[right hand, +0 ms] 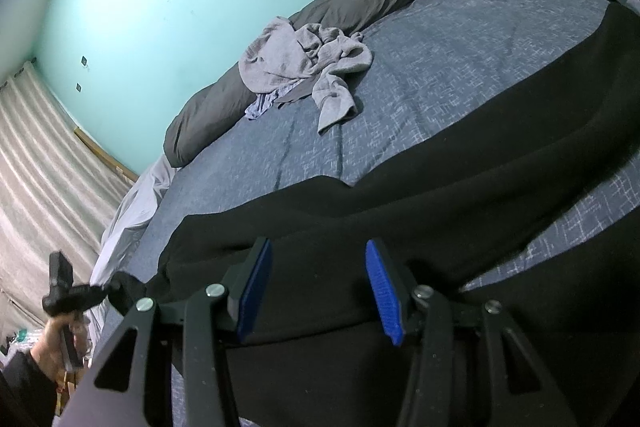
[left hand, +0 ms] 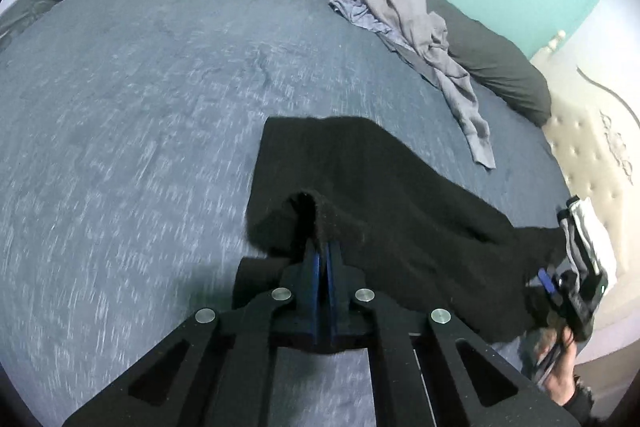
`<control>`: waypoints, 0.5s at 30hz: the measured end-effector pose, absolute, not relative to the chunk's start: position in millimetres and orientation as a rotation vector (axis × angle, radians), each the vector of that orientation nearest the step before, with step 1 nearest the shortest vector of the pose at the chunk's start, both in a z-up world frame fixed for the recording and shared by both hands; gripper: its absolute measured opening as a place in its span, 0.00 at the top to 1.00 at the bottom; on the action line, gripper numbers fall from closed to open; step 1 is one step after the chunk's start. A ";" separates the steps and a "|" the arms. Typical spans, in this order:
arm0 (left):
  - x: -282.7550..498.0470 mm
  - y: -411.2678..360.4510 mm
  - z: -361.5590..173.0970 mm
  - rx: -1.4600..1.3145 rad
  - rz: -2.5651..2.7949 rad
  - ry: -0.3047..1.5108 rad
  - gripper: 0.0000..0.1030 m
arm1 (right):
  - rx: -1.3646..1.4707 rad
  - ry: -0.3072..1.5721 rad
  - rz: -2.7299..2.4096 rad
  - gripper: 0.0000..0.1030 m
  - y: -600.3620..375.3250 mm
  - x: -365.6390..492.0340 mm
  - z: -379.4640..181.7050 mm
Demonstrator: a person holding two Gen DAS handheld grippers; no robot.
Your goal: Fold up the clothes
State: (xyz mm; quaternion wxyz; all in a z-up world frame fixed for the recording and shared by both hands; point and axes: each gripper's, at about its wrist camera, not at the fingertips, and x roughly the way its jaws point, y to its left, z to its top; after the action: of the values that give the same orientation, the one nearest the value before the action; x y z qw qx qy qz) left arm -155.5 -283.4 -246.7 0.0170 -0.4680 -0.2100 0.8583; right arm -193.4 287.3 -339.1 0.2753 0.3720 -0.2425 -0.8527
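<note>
- Pinching the black garment (left hand: 360, 179)'s edge, my left gripper (left hand: 322, 247) sits clamped on it mid-bed (left hand: 140, 87).
- My right gripper (right hand: 318, 287) hovers spread over that garment.
- Next, I'd carry the pinched edge across.

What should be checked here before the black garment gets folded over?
1. Left gripper shut on the black garment: ok.
2. Right gripper gripping: not ok, jaws open with the cloth between, pads apart from it.
3. Blue bedspread ahead bare for the fold: ok.
4. Grey clothes apart from the garment: ok.
5. Garment lying flat: not ok, bunched at the left grip.
6. Garment's far end: cannot tell, cut off in the right wrist view.
</note>
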 end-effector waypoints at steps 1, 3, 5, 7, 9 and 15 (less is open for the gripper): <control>-164.5 -283.3 -247.9 -1.468 2.667 -0.654 0.98 | 1.001 -0.652 -2.292 0.52 287.3 -193.7 -339.3; -179.7 -284.0 -255.1 -1.499 2.666 -0.660 0.97 | 1.004 -0.651 -2.293 0.52 287.5 -194.6 -340.2; -194.2 -284.0 -268.3 -1.546 2.659 -0.669 0.97 | 1.006 -0.652 -2.294 0.52 288.3 -195.8 -340.7; -200.1 -285.5 -281.7 -1.575 2.659 -0.687 0.97 | 1.006 -0.653 -2.296 0.52 289.2 -196.7 -341.2; -203.4 -288.0 -293.3 -1.581 2.662 -0.722 0.97 | 1.007 -0.654 -2.299 0.52 290.0 -197.8 -341.9; -193.9 -288.5 -288.6 -1.497 2.685 -0.734 0.95 | 1.013 -0.655 -2.295 0.52 290.6 -199.3 -343.2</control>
State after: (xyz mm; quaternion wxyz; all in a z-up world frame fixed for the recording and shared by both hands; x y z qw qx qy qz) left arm -193.9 -288.5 -288.6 -0.0094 -0.4737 -0.2321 0.8495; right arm -199.3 290.6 -343.2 0.2709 0.3759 -0.2433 -0.8521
